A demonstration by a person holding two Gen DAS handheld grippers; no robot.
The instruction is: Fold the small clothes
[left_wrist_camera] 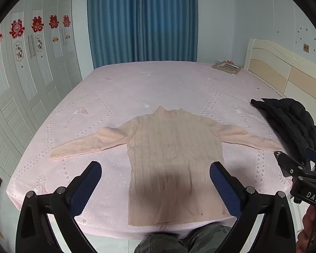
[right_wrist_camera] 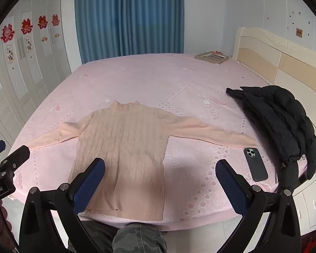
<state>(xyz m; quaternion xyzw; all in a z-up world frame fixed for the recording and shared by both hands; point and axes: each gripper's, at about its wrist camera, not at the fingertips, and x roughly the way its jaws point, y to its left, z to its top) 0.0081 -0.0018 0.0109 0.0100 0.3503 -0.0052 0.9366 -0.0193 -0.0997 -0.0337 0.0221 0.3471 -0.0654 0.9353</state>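
Observation:
A small peach cable-knit sweater [left_wrist_camera: 170,151] [right_wrist_camera: 126,145] lies flat on the pink bed [left_wrist_camera: 137,88] [right_wrist_camera: 158,78], collar away from me, both sleeves spread out, hem at the near edge. My left gripper [left_wrist_camera: 155,168] hovers above the sweater's lower body, wide open, nothing between its blue pads. The right gripper [right_wrist_camera: 160,166] hangs over the sweater's right lower side and the bare sheet, also wide open and empty. Each gripper shows at the edge of the other's view: the right one [left_wrist_camera: 299,164] and the left one [right_wrist_camera: 8,156].
A black puffer jacket [left_wrist_camera: 290,122] [right_wrist_camera: 280,120] lies at the bed's right edge near the headboard [right_wrist_camera: 273,54]. A dark phone [right_wrist_camera: 256,164] rests face down beside the right sleeve. A flat box [right_wrist_camera: 211,57] sits at the far corner. Camouflage-trousered knees [right_wrist_camera: 134,238] touch the bed's front.

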